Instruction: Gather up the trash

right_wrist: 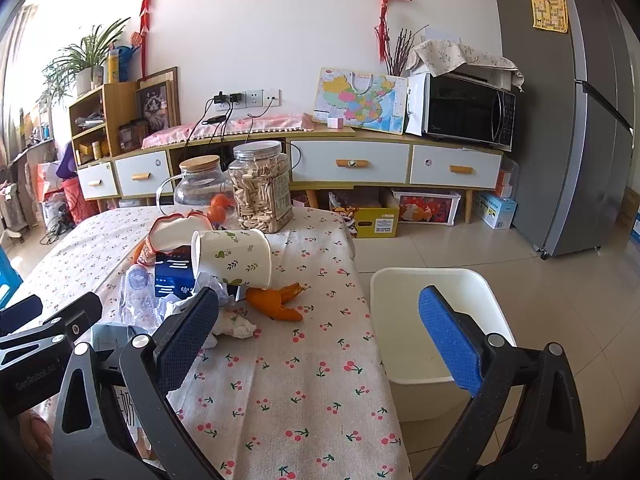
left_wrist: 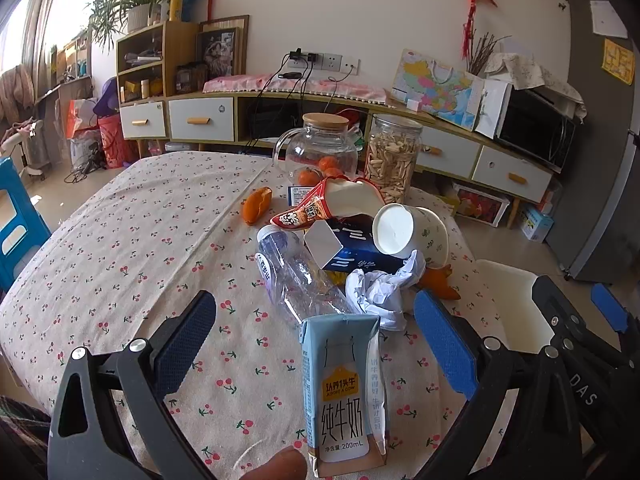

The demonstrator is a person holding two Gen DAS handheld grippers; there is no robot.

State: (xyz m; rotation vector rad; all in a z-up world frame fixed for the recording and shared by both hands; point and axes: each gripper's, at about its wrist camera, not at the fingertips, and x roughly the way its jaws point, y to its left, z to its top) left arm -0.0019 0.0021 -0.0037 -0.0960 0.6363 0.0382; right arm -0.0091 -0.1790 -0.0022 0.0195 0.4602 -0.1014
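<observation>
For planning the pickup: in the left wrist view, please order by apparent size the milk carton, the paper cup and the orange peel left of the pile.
1. milk carton, inflated by nearness
2. paper cup
3. orange peel

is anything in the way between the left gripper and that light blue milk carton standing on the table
Nothing visible. The light blue milk carton stands upright between the open blue-padded fingers of the left gripper, with only cherry-print tablecloth around it.

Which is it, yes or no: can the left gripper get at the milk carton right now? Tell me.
Probably yes. The left gripper is open, and the milk carton stands upright between its fingers with nothing in front; the crumpled paper and plastic bottle lie behind it.
</observation>
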